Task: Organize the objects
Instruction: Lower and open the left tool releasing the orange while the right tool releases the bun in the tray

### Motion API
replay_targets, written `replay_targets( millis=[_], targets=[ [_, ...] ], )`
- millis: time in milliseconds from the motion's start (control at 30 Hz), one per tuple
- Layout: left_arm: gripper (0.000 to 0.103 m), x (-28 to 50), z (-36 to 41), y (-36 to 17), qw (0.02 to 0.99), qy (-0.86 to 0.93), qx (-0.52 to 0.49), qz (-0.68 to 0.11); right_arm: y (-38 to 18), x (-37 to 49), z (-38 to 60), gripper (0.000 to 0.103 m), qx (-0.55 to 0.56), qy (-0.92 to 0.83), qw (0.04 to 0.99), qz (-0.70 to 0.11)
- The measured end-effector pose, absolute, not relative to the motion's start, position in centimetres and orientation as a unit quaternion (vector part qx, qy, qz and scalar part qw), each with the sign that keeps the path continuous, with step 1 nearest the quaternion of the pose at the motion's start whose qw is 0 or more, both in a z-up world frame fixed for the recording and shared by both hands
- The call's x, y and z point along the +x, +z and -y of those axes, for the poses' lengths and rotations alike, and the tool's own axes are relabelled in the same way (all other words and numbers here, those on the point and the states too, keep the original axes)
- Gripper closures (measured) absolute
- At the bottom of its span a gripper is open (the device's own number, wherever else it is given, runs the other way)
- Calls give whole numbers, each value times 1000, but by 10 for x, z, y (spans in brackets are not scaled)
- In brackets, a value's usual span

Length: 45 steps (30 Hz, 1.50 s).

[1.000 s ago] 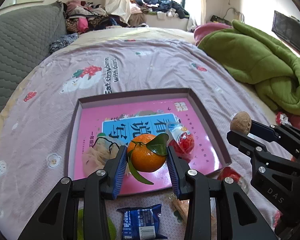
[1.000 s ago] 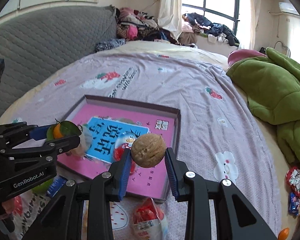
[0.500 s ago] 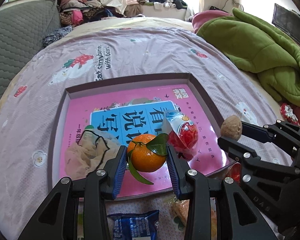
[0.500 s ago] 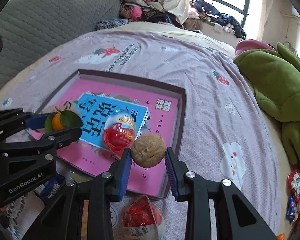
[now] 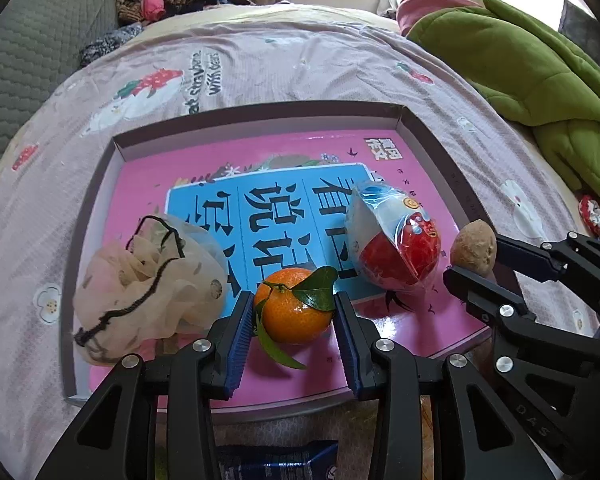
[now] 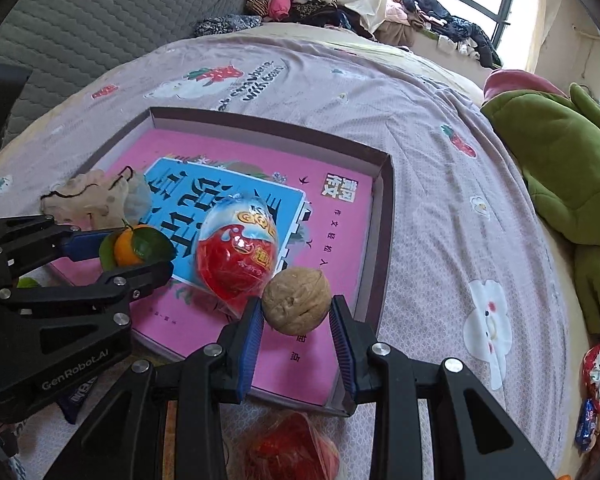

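Note:
My left gripper (image 5: 294, 316) is shut on an orange tangerine (image 5: 296, 312) with green leaves, held low over the near part of a shallow box (image 5: 260, 120) whose floor is a pink and blue book cover. My right gripper (image 6: 296, 312) is shut on a brown walnut (image 6: 296, 300), held over the box's near right corner. Inside the box lie a red and white wrapped egg toy (image 5: 392, 236) and a beige mesh pouch (image 5: 148, 280) with a black drawstring. In the right wrist view the tangerine (image 6: 128, 248) shows to the left between the left gripper's fingers (image 6: 112, 280).
The box sits on a lilac bedsheet (image 5: 260, 60) with strawberry prints. A green blanket (image 5: 540, 60) is heaped at the right. A blue snack packet (image 5: 276, 460) and a red bag (image 6: 292, 452) lie in front of the box. Wrapped sweets (image 6: 596, 368) lie at the right.
Both grippers have come down toward the box with their loads still held. The box and its contents now look larger and closer.

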State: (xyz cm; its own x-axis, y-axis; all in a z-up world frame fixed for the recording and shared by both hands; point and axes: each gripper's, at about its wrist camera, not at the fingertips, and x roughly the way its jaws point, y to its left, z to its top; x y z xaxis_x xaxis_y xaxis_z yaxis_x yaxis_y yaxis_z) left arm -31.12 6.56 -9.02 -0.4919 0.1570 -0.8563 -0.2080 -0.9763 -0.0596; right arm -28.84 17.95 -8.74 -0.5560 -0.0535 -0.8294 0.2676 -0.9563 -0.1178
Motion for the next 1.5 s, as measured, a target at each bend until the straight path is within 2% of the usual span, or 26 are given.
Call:
replay_targets(
  millis=[533,633,700,833,900,1167,1500],
  targets=[
    [62,-314,-73,-92,99,863,-493,-49,-106,-298,-172,69,485,-859,82,-141],
    [59,-314,-70,-91,107,860,-498,-38,-104,-299,-173,69,483,-860,73,-144],
    [53,-313,-68,-87,111,861,-495,-33,-101,-299,-175,68,484,-861,74,-139],
    [48,-309,-66,-81,114,864,-489,-35,-97,-296,-180,60,487,-861,72,-129],
    [45,-307,-65,-78,112,865,-487,-37,-95,-295,-182,60,486,-862,68,-125],
    [41,-298,-62,-61,111,868,-482,-35,-81,-284,-191,59,485,-865,62,-116],
    [36,-275,-63,-24,115,880,-460,-45,-38,-261,-198,59,458,-880,68,-104]
  ],
)
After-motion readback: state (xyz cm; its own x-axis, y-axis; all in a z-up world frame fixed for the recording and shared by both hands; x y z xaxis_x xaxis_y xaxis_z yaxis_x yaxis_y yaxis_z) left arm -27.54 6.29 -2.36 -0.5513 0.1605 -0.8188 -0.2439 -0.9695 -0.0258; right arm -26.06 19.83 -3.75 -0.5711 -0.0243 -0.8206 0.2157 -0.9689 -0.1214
